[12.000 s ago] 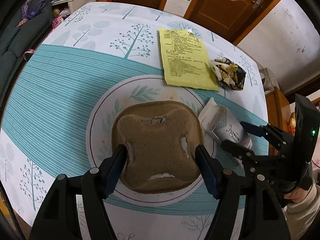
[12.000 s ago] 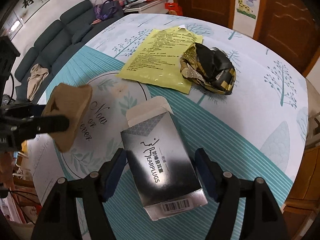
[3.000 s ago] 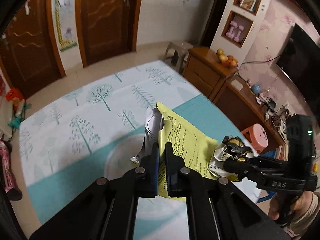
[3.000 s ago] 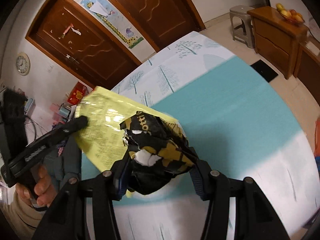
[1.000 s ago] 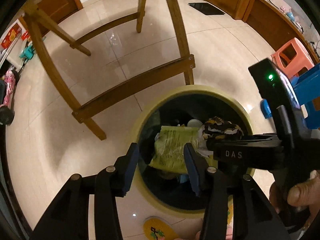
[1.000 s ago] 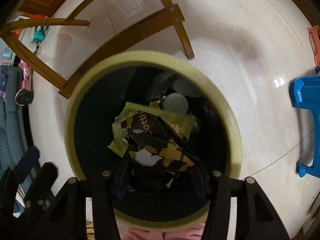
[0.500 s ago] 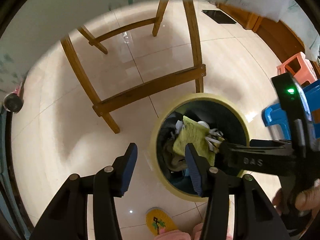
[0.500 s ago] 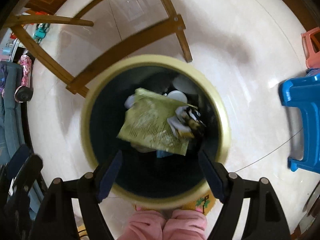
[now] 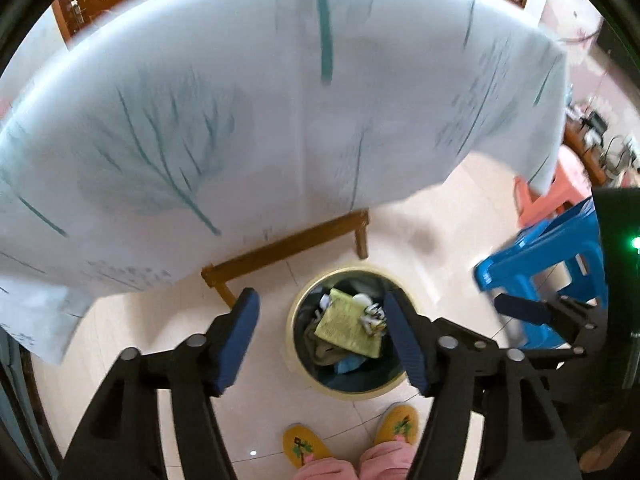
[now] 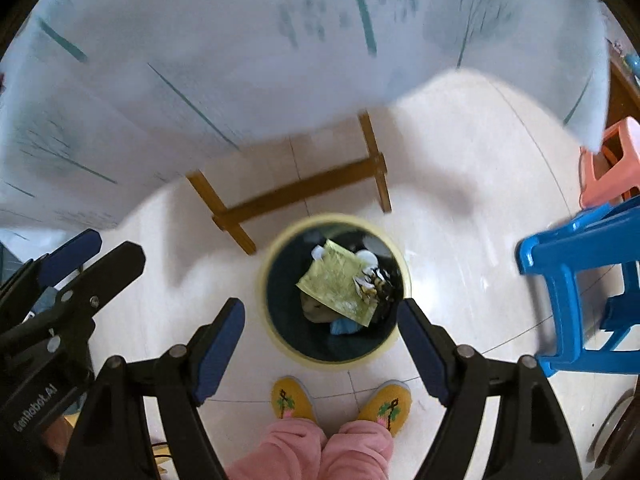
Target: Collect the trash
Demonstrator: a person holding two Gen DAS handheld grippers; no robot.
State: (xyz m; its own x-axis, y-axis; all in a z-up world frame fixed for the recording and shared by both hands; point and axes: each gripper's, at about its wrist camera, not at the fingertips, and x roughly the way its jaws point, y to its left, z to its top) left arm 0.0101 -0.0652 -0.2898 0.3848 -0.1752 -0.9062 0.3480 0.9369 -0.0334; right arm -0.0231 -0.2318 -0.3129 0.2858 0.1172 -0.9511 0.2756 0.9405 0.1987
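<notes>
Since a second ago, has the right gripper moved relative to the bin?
Yes. The right gripper has risen away from the bin, which looks smaller below its empty jaws.

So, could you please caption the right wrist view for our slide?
Empty open right tongs above the bin holding the yellow sheet and crumpled wrapper.

Glossy tiled floor [image 10: 460,200], wooden table frame [image 10: 304,190]
</notes>
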